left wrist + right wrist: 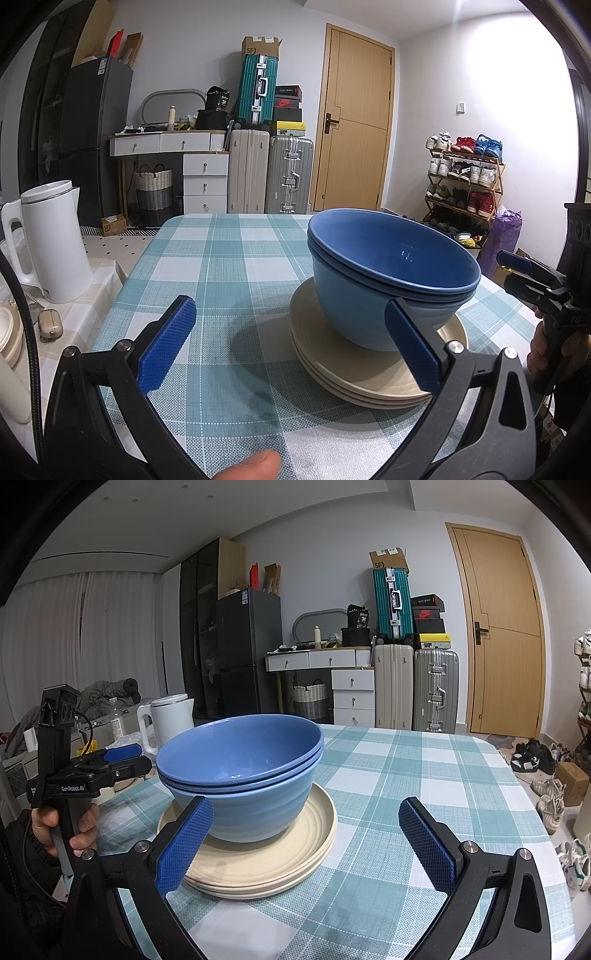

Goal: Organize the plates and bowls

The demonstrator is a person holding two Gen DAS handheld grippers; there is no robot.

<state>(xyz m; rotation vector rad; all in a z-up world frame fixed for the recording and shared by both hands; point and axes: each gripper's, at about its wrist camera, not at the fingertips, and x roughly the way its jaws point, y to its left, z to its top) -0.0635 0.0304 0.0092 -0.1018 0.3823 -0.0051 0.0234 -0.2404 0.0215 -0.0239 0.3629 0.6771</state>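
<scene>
Nested blue bowls (388, 273) (243, 775) rest upright on a stack of cream plates (354, 373) (258, 864) on the checked tablecloth. My left gripper (291, 343) stands open just left of the stack, its right finger in front of the bowls and plates, nothing between its pads. My right gripper (306, 845) is open too, to the right of the stack, with its left finger overlapping the bowls' lower side and the plates' rim. Each gripper shows in the other's view: the right gripper (532, 273) at the far right, the left gripper (110, 764) at the far left, held by a hand.
A white kettle (51, 240) (166, 720) stands on a side surface left of the table (229, 258). Beyond the table's far edge are suitcases (269, 173), a drawer unit, a door and a shoe rack (465, 177). Shoes lie on the floor at the right.
</scene>
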